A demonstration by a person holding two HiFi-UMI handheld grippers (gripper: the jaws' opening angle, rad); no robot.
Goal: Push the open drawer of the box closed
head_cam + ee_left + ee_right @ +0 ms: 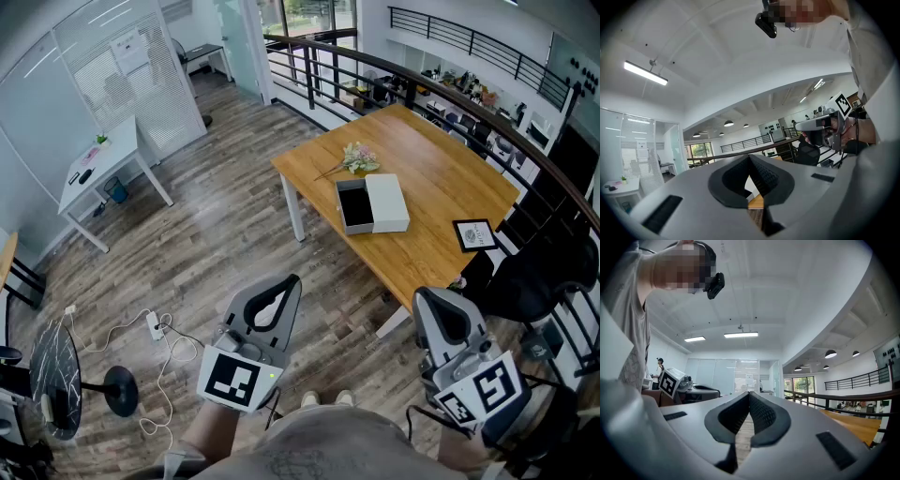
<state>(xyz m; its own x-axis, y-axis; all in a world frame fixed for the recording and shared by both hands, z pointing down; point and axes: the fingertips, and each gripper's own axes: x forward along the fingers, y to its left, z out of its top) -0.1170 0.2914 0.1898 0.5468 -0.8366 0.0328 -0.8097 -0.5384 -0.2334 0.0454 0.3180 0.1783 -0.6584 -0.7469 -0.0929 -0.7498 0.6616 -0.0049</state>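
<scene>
left gripper [292,281], right gripper [424,295]: jaws together, empty

Wooden table [441,178], upper right of the head view, carries: white box [386,202] near centre, its black drawer [354,206] open toward frame left; bunch of flowers [357,157] just above it; black-framed card [474,234] at lower right.

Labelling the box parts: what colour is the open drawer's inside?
Black inside the drawer; head view shows it best.
</scene>
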